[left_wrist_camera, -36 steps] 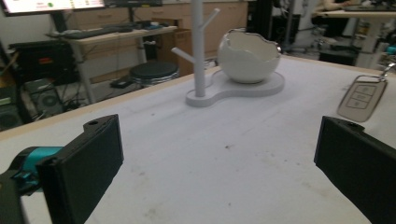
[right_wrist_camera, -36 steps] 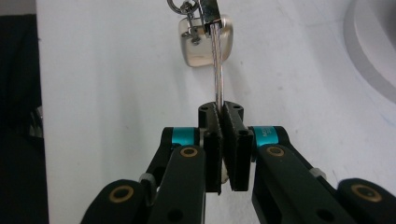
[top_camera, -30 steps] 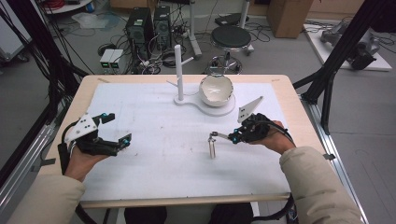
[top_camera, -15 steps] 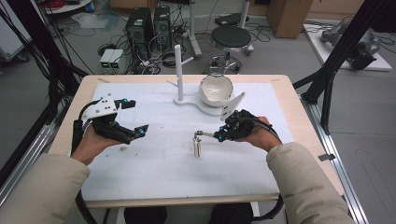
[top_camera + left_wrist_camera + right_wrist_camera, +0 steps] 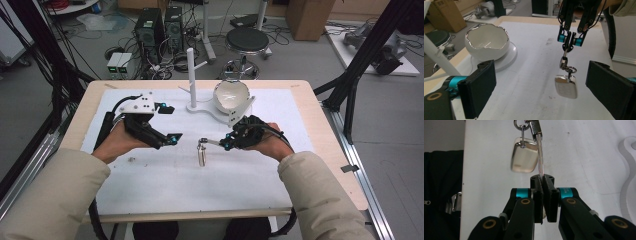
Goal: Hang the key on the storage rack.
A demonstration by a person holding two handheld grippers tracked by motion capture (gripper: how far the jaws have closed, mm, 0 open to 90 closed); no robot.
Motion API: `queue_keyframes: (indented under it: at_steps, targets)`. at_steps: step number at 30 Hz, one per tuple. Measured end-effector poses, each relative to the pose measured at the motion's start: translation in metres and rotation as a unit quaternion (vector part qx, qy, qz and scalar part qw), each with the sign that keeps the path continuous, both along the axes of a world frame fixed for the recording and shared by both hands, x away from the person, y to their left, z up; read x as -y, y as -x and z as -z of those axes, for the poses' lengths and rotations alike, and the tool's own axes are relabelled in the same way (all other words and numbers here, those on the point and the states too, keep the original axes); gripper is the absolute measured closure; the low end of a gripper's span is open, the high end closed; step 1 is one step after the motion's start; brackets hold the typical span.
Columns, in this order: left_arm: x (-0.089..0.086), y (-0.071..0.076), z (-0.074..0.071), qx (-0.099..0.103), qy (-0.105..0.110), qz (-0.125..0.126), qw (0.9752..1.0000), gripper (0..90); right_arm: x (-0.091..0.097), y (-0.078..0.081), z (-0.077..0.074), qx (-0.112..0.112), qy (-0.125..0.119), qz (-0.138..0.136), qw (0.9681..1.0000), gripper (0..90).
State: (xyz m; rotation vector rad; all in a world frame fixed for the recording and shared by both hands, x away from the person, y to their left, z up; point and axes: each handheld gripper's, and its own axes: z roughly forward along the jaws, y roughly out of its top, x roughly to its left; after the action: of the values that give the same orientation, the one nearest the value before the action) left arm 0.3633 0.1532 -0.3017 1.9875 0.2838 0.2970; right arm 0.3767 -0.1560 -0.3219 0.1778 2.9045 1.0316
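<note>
A keychain hangs from my right gripper (image 5: 227,145): a thin wire loop, a small ring and a shiny silver tag (image 5: 202,157). The right gripper (image 5: 543,185) is shut on the wire loop, and the tag (image 5: 523,157) dangles just above the white mat. My left gripper (image 5: 171,122) is open, a short way left of the tag. Its jaws have just been closing a little, with nothing between them. In the left gripper view the tag (image 5: 566,86) hangs ahead of the wide jaws, under the right gripper (image 5: 570,41).
A white bowl with a jagged rim (image 5: 231,95) sits on a white stand base (image 5: 205,111) with an upright post (image 5: 191,75) at the table's far middle. A white mat (image 5: 150,190) covers the wooden table. Beyond the table lie computers, cables and a stool.
My left hand has moved up the table and toward the centre, rising a little. My right hand has carried the keychain leftward toward the middle.
</note>
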Motion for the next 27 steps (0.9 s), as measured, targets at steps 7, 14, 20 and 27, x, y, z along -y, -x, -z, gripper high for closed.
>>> queue_keyframes:
  at_steps: [7, 14, 20, 27]
  targets:
    - [0.025, -0.008, -0.005, -0.012, -0.035, 0.038, 0.9986, 9.6, -0.007, 0.0, -0.001, 0.004, -0.006, -0.001, 1.0, 87.7]
    - [0.048, -0.009, -0.003, -0.014, -0.068, 0.061, 0.9957, 9.6, -0.01, -0.001, -0.001, 0.003, -0.008, -0.007, 0.9999, 87.7]
    - [0.059, -0.011, 0.001, -0.026, -0.104, 0.066, 0.9921, 11.8, -0.01, -0.001, -0.001, 0.004, -0.009, -0.012, 0.9999, 87.7]
    - [0.069, -0.011, 0.003, -0.04, -0.139, 0.072, 0.9869, 15.3, -0.01, 0.0, -0.001, 0.004, -0.007, -0.009, 0.9999, 87.6]
